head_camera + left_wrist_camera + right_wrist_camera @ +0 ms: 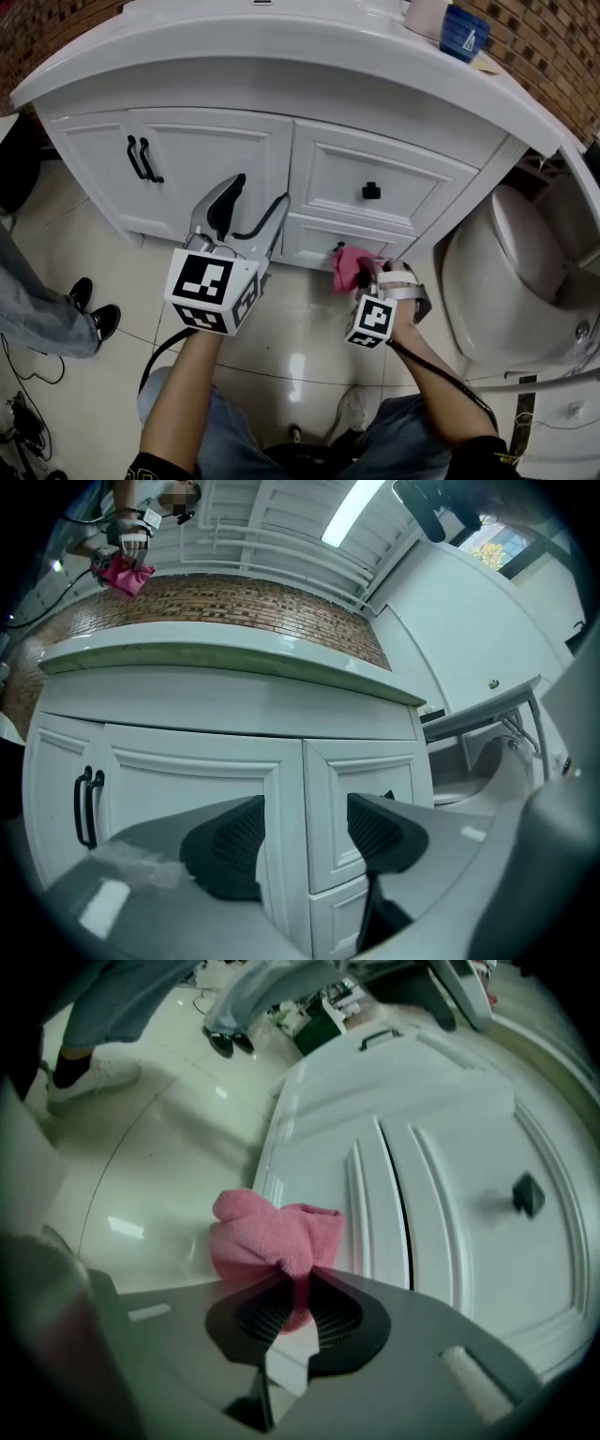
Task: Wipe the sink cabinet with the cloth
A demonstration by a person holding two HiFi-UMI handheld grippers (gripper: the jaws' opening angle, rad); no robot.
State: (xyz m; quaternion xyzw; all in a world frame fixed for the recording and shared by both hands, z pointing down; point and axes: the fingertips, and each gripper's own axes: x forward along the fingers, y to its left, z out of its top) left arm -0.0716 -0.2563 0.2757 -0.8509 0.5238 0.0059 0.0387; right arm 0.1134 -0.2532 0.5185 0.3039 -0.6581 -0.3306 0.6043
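Observation:
The white sink cabinet (281, 169) fills the upper half of the head view, with doors on the left and drawers on the right. My right gripper (364, 274) is shut on a bunched pink cloth (350, 266), low down by the bottom drawer (323, 246). In the right gripper view the pink cloth (275, 1241) bulges out past the fingertips (267, 1307), close to the drawer fronts (441, 1185). My left gripper (251, 204) is open and empty, raised in front of the cabinet between door and drawers; the left gripper view shows its pads (232, 841) apart with the cabinet face (281, 789) behind.
A white toilet (511, 272) stands right of the cabinet. A blue cup (463, 33) and a pale container (427, 14) sit on the counter top. Another person's legs and black shoes (94, 314) stand at left on the tiled floor (291, 347). Black door handles (142, 159) face me.

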